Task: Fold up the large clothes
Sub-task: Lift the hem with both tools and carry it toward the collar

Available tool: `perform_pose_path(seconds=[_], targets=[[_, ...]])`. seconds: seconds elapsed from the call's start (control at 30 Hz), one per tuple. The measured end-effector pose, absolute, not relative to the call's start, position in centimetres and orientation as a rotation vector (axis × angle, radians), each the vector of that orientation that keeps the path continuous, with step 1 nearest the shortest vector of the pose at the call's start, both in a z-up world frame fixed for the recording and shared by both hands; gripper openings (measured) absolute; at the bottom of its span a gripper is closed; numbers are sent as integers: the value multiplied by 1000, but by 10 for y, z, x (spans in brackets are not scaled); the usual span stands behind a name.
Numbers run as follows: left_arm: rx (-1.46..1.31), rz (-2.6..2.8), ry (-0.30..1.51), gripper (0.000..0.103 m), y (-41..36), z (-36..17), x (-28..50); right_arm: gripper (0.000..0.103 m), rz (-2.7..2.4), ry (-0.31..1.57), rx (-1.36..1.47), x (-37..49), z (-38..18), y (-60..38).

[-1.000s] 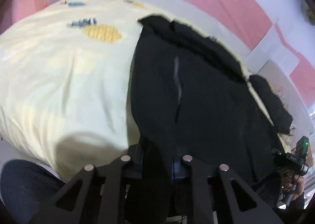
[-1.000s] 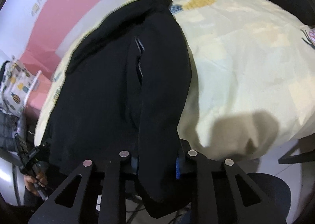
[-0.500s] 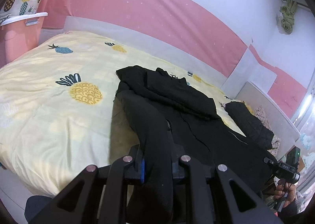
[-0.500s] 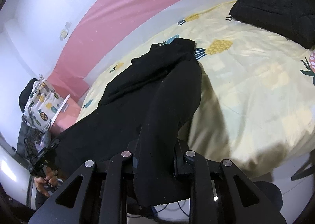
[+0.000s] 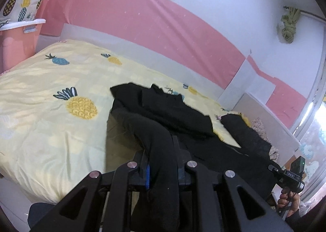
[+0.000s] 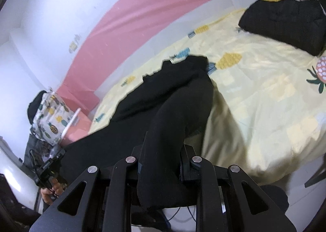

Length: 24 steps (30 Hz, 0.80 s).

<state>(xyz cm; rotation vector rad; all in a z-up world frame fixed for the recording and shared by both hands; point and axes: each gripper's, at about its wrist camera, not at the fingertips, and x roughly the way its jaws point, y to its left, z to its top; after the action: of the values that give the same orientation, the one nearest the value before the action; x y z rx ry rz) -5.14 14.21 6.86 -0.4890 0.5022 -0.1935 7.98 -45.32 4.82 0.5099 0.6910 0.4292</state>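
A large black garment (image 5: 179,117) lies stretched across the yellow pineapple-print bed (image 5: 51,109), its far end resting on the bed. My left gripper (image 5: 162,154) is shut on one near edge of it and holds that edge lifted. In the right wrist view my right gripper (image 6: 163,150) is shut on the other near edge of the same garment (image 6: 169,93), also lifted above the bed (image 6: 264,99). The fabric hangs down between each pair of fingers and hides the pads.
A second folded black garment (image 6: 285,20) lies on the bed near the headboard, also in the left wrist view (image 5: 246,136). A pink bin (image 5: 18,42) with pineapple cloth stands beside the bed. Pink and white wall behind.
Both grippers have lifted and tilted up with the garment's near edge. The view went from looking down at the spread garment to looking across the bed at the wall.
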Motion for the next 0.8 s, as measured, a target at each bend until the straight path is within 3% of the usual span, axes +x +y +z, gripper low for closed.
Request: perform_pose_path(seconds=[0.33, 0.8], targets=[[-506, -202, 441, 16, 152, 92, -6, 20, 438, 597, 519, 120, 78, -456], [-450, -147, 424, 17, 159, 132, 168, 21, 412, 563, 470, 299, 125, -426]])
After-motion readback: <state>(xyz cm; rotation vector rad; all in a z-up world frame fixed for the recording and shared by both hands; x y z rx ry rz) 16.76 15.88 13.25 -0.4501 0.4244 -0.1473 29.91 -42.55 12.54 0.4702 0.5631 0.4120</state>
